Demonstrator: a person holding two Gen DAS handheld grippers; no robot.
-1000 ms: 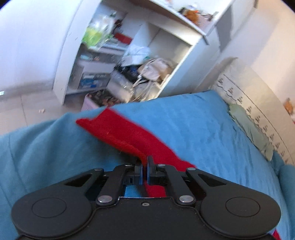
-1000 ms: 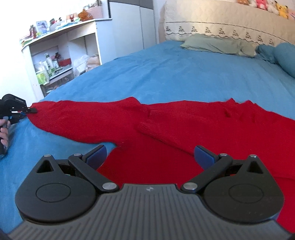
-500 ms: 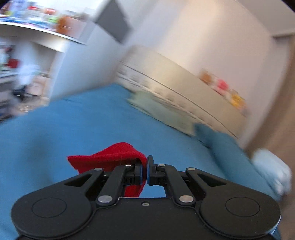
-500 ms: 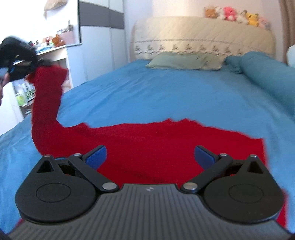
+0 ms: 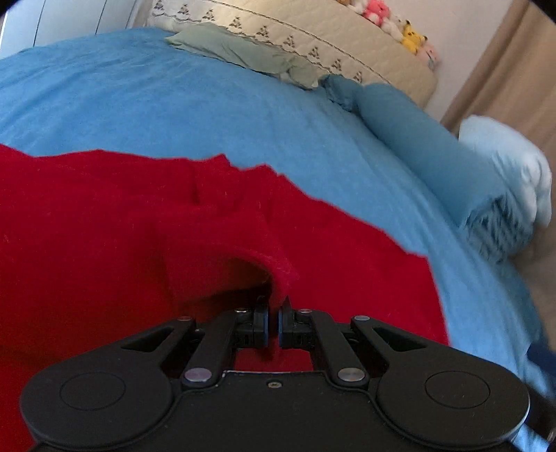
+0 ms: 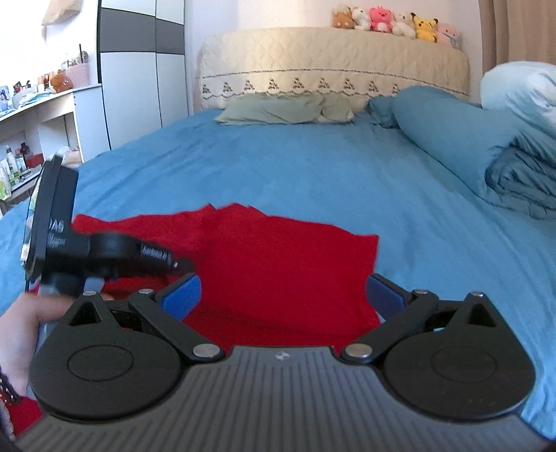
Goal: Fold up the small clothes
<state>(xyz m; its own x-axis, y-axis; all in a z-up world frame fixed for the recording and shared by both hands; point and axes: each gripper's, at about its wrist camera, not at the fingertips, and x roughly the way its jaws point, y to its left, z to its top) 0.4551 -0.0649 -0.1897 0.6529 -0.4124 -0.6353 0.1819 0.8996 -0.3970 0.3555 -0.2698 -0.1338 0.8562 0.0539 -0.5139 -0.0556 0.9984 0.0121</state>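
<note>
Far left of our right gripper (image 6: 282, 295) we see a white shelf unit (image 6: 41, 114) cluttered with bottles, then a white and grey wardrobe (image 6: 139, 69). Just left of it, nearly touching its left link, sits the left gripper (image 6: 187, 266), black plastic, blurred, held by a hand (image 6: 24, 333) at the frame's lower left.

The left gripper (image 5: 272, 325) is clenched on a fold of the red garment (image 5: 104, 243). The pinched cloth arches up from the fingertips in a loop with a dark hollow under it, doubled over the flat part of the garment.

The red garment (image 6: 278, 264) lies on the blue bedsheet (image 6: 278, 167), right ahead of and under both grippers. Its long axis runs left-right across the right wrist view, parallel to the headboard (image 6: 330, 66). Far edge is jagged, with a small notch near the middle; the right end is a straight cut edge with a square corner just ahead of the right gripper's right finger (image 6: 384, 295). Fabric looks fuzzy, knit or fleece, matte. Which end is neck or hem, we cannot tell.

The right gripper is released: blue pads stand wide apart, with the garment below the gap and nothing pinched.

Beyond: a flat sage-green pillow (image 6: 281, 109) against the quilted cream headboard with an embroidered border, and plush toys (image 6: 396, 22) lined up on top. To the right, a rolled blue duvet (image 6: 469, 139), soft and bulky, with a pale blue bundle (image 6: 521, 90) above it, and a beige curtain (image 6: 514, 31) at the far right.
</note>
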